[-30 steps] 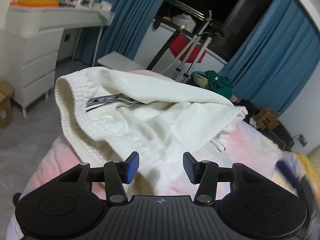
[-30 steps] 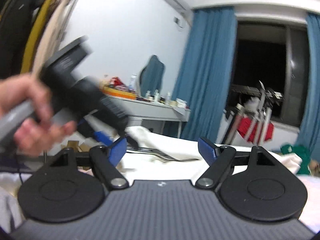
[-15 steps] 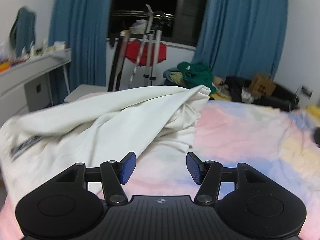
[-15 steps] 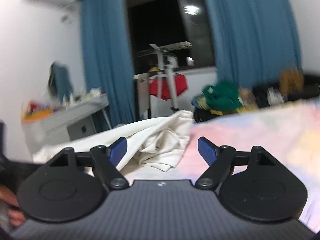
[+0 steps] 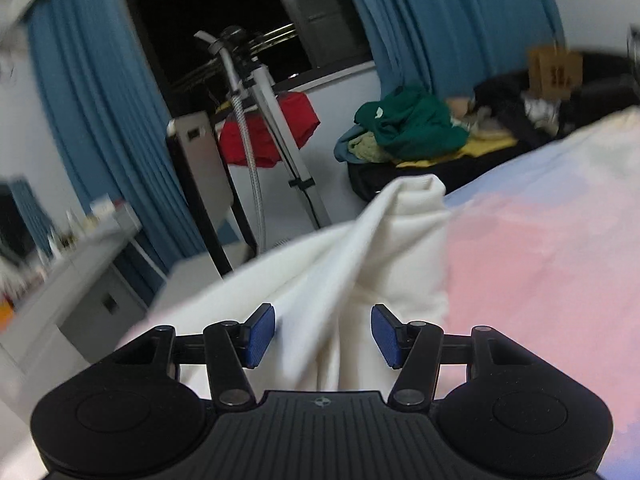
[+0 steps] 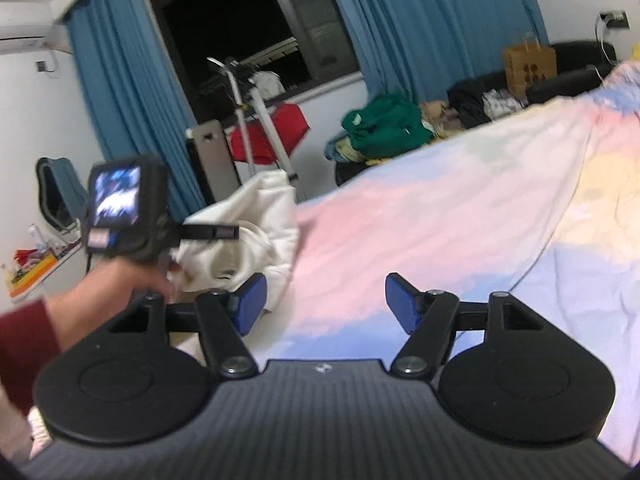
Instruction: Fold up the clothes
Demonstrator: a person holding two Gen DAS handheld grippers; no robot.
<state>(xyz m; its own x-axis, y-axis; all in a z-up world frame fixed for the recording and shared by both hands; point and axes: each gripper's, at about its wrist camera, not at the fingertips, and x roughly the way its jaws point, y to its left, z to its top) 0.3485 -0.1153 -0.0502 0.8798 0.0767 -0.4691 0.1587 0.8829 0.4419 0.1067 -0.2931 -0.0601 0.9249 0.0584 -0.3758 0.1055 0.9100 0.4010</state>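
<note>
A crumpled white garment (image 5: 360, 256) lies on the pastel pink and blue bed cover (image 5: 540, 248). My left gripper (image 5: 323, 335) is open, its blue pads either side of a raised fold of the white cloth, not closed on it. In the right wrist view the same white garment (image 6: 256, 220) is bunched at the left of the bed cover (image 6: 440, 220). My right gripper (image 6: 325, 303) hovers open over bare cover, just right of the cloth. A hand (image 6: 120, 284) in a dark red sleeve holds the other gripper's handle beside the garment.
Past the bed's far edge are a metal drying rack with a red item (image 5: 268, 136), a pile of green and dark clothes (image 5: 408, 124), blue curtains and a dark window. A white desk (image 5: 60, 264) stands at the left. A brown paper bag (image 6: 530, 66) stands at the back right.
Both views have swung and tilted. My left gripper has moved forward over the white garment, whose fold now lies between its pads. The right gripper now looks across the bed with the left hand in view.
</note>
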